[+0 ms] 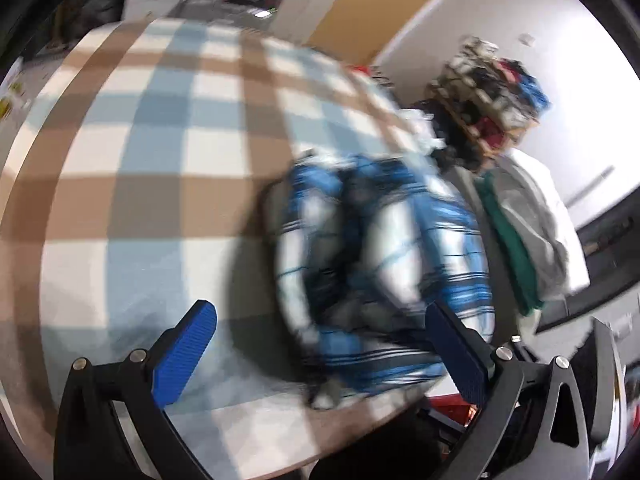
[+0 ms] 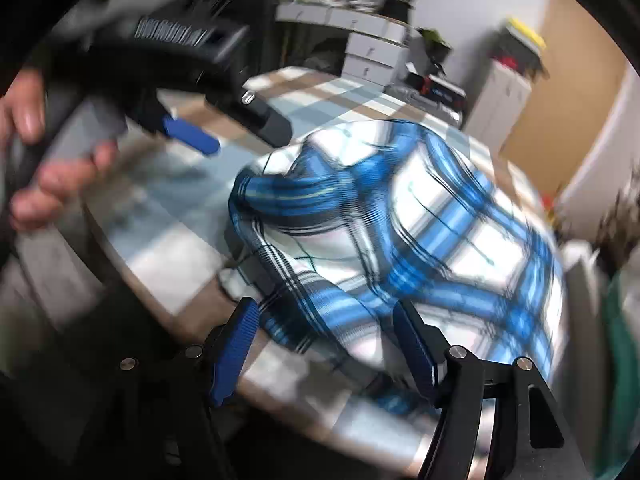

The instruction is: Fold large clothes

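**Two open tongs, one bunched shirt near the table edge**

Both views are blurred, so fine detail is uncertain. Left tongs [image 1: 320, 344] stand wide and hold nothing, over the checked tablecloth [image 1: 160, 140] with the shirt [image 1: 380, 248] just ahead and to their right. Right tongs [image 2: 324, 344] are also spread and empty, at the near table edge, with the shirt's [image 2: 400, 220] lower folds between their fingers. My worry: the shirt lies crumpled near the right edge, beside a clothes pile [image 1: 528, 220]. A grab into the bunch may catch several layers, or drag it off the table.
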Tool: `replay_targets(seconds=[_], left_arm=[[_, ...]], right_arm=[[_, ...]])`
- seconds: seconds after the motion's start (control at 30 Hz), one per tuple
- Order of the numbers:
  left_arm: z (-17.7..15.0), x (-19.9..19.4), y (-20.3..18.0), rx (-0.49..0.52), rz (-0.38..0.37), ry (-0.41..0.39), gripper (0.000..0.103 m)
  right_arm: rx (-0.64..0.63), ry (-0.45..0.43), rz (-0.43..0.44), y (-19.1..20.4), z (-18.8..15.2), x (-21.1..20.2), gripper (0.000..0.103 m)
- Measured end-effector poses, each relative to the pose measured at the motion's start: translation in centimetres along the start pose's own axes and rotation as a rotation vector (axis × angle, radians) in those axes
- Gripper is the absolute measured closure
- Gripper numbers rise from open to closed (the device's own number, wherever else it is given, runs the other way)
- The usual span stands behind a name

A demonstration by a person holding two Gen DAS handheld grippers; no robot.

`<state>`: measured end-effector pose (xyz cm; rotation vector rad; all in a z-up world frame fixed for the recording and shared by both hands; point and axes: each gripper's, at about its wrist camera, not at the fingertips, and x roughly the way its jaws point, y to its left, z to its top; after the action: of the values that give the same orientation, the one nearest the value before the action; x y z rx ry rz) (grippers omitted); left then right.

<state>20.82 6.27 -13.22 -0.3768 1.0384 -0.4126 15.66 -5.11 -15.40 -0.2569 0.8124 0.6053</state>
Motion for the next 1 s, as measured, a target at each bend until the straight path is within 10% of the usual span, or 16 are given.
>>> replay_targets(seconds=[0.13, 0.33, 0.47, 0.77, 0.9, 1.0], left_arm=[[1.7, 1.2, -2.8, 0.079, -0.047, 0.022, 0.001], [2.6, 9.0, -4.3, 0.162, 0.096, 0.299, 0.004], [2.5, 10.8, -4.3, 0.107, -0.060, 0.395, 0.087], [4.1, 5.9, -6.4, 0.138, -0.670, 0.194, 0.092], [2.8, 6.8, -0.5, 0.036, -0.548, 0.124, 0.092], [0.2, 9.4, 5.7, -0.171, -0.541, 0.239, 0.092]], right_arm=[[0.176, -0.083, 0.073, -3.9, -1.3, -3.2, 0.033], [0.436, -0.250, 0.098, -9.4, -3.7, -7.0, 0.027], [0.551, -0.284, 0.055, -12.3, -5.0, -7.2, 0.025], [0.829, -0.223, 0.312, -17.2, -8.6, -3.1, 0.023], [0.831, -0.208, 0.325, -17.3, -8.9, -3.0, 0.023], [0.783, -0.190, 0.310, -16.7, -8.6, -2.9, 0.023]])
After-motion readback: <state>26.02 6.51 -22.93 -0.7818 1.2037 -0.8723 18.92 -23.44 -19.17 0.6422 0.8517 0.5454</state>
